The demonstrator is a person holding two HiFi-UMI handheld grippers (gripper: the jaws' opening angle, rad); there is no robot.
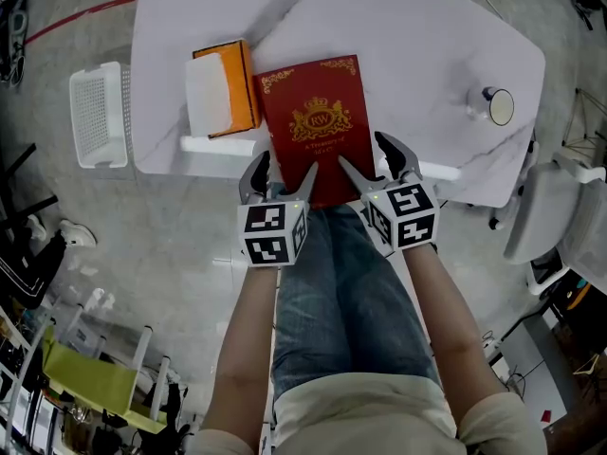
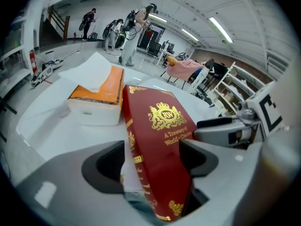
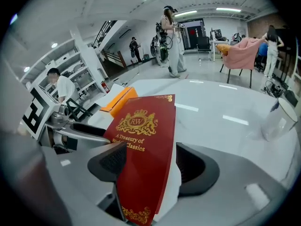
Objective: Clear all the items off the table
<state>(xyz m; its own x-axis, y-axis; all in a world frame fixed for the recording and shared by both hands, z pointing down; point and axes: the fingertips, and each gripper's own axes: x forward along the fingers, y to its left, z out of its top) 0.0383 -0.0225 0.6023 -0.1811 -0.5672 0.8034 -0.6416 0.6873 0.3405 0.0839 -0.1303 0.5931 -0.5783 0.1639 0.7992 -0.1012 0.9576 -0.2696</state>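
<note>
Both grippers straddle the red book's (image 1: 318, 121) near edge, nothing gripped.
The book lies on the desk (image 1: 417, 45), its near edge overhanging toward the person, probably to give the fingers room. The left gripper (image 1: 283, 171) and right gripper (image 1: 368, 157) stand wide open around it, pads not pressing. A tissue box (image 1: 223, 88) sits just left of the book.

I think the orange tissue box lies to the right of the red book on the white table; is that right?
Not quite: the orange tissue box lies to the left of the red book on the white table, as the head view shows.
</note>
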